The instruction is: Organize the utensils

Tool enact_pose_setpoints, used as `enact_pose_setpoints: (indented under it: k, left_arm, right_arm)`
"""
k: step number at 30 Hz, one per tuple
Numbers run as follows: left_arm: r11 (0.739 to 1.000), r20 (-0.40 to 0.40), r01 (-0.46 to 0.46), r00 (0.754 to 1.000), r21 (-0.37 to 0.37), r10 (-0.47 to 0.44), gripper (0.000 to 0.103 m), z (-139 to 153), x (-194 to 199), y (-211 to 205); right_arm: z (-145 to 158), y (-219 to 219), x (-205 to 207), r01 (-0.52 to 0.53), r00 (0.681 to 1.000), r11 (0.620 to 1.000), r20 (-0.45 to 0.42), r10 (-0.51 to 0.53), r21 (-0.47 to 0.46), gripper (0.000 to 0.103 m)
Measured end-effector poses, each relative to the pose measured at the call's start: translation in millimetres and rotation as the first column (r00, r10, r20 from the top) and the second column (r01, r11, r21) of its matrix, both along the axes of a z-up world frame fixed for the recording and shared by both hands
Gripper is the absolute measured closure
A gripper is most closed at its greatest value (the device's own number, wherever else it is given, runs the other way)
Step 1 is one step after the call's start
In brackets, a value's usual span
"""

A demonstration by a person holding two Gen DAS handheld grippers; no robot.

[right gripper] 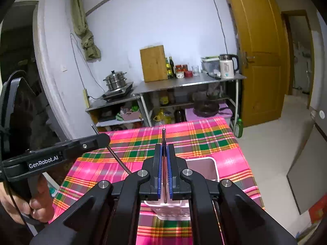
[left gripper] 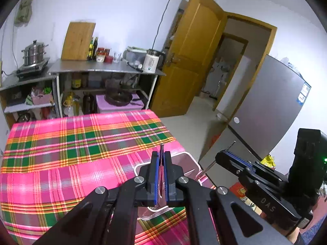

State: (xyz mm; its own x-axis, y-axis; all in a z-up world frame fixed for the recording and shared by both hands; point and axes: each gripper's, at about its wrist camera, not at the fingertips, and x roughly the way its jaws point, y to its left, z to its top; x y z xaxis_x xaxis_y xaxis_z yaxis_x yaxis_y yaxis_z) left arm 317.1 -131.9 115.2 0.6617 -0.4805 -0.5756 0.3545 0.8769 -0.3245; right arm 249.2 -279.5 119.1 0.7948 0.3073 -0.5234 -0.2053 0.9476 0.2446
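Note:
My left gripper (left gripper: 161, 155) is shut on a thin metal utensil (left gripper: 161, 150) whose handle end sticks out past the fingertips. It hovers over a white plastic utensil holder (left gripper: 192, 159) on the pink plaid tablecloth (left gripper: 81, 153). My right gripper (right gripper: 164, 148) is shut on another thin metal utensil (right gripper: 163, 136), also above the white holder (right gripper: 212, 169). Each gripper shows in the other's view: the right one (left gripper: 222, 154) with its utensil (left gripper: 207, 168) slanting down, the left one (right gripper: 102, 138) with its utensil (right gripper: 118, 159) slanting towards the holder.
Behind the table stand steel shelves (left gripper: 106, 69) with a steamer pot (left gripper: 33, 53), cutting board (left gripper: 78, 40), bottles, jars and a kettle (left gripper: 152, 60). An open wooden door (left gripper: 196, 61) and a grey fridge (left gripper: 271, 106) are at the right. The floor lies right of the table edge.

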Motion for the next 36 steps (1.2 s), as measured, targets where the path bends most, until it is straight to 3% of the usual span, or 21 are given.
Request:
enact_pose_setpoints:
  k: [8,15,19,23,30,36]
  left_arm:
    - [1.000,-0.061,0.009,0.998,0.023,-0.008,0.099,-43.9,16.9,-4.1]
    - [0.999,-0.065,0.015,0.998,0.037,-0.013,0.098,-55.1,18.7,-3.7]
    - [0.999,-0.057,0.008,0.998,0.038,-0.006,0.092,-51.1,16.0,0.5]
    - [0.999,-0.008,-0.005,1.000,0.045,0.005,0.089,-36.0,3.8,9.5]
    - [0.998,0.089,-0.039,0.995,0.058,0.034,0.089,-10.0,-27.4,36.0]
    - [0.995,0.126,-0.086,0.989,0.059,0.078,0.089,-7.8,-64.2,64.7]
  right_arm:
    - [-46.9,6.3,26.7,-0.005,0.995,1.000,-0.102,0.003,-0.015,0.098]
    - [-70.8,4.2,35.1,-0.009,0.987,1.000,-0.158,0.006,-0.020,0.098]
    - [-67.4,1.3,32.4,0.001,0.989,0.999,-0.146,-0.006,-0.032,0.097]
    - [-54.5,-2.4,22.6,0.026,0.994,0.999,-0.101,-0.030,-0.045,0.088]
    - [-30.4,-9.9,-5.5,0.053,0.998,0.998,-0.030,-0.054,-0.037,0.087]
    - [-22.5,-1.7,-39.6,0.024,1.000,1.000,-0.001,-0.024,0.000,0.087]
